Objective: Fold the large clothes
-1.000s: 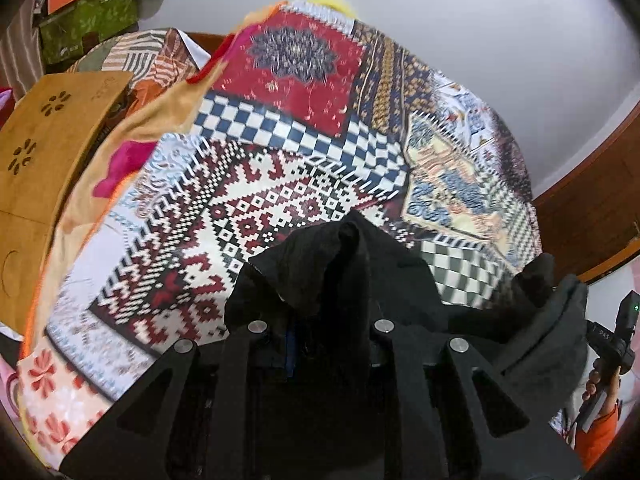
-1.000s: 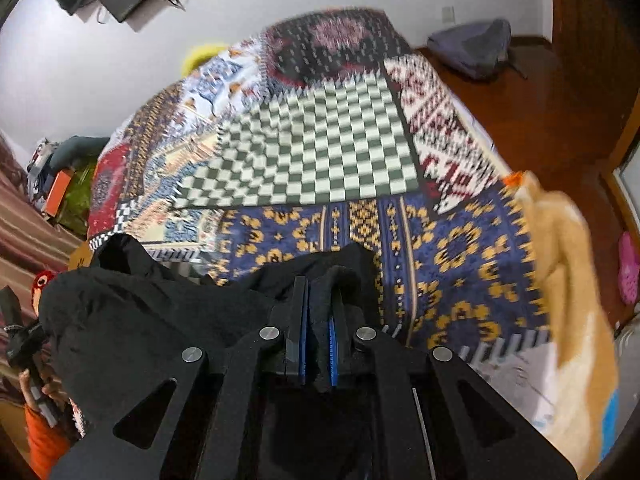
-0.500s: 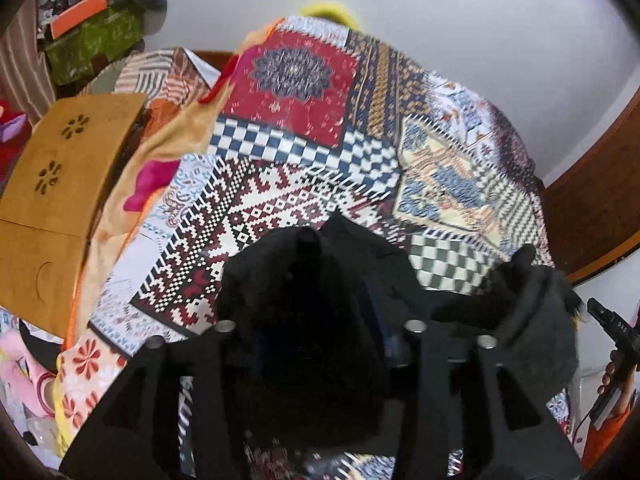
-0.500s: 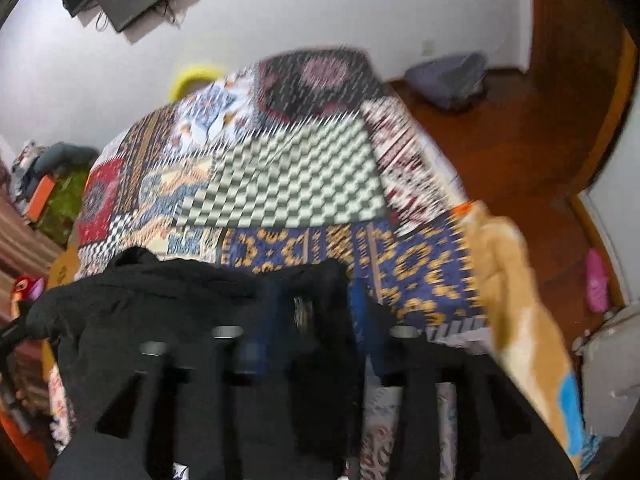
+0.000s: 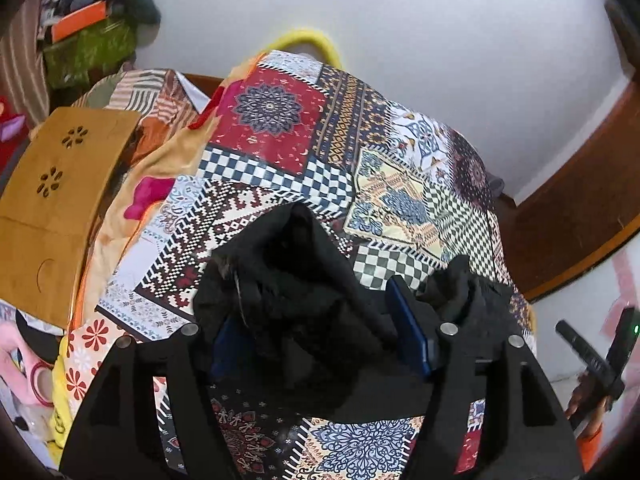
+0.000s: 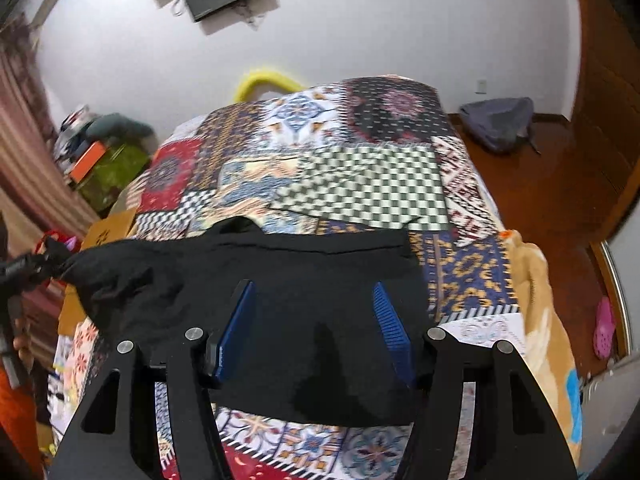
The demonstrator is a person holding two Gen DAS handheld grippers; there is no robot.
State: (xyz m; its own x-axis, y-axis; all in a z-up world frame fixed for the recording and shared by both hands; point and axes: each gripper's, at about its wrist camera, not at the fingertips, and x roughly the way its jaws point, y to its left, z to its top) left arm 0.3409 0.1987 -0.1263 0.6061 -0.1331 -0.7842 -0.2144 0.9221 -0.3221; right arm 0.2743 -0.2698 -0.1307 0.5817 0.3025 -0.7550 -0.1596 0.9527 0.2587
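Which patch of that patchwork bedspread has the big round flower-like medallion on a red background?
The red patch near the far left corner of the bedspread, just beyond the blue-and-white checkered strip. The neighbouring patches are checks, zigzags or blue-and-cream motifs instead.

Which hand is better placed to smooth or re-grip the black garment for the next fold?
Probably right. The right tool is open over a flat, spread part of the black garment on the bed. The left tool, just opened, has bunched cloth heaped between its pads.
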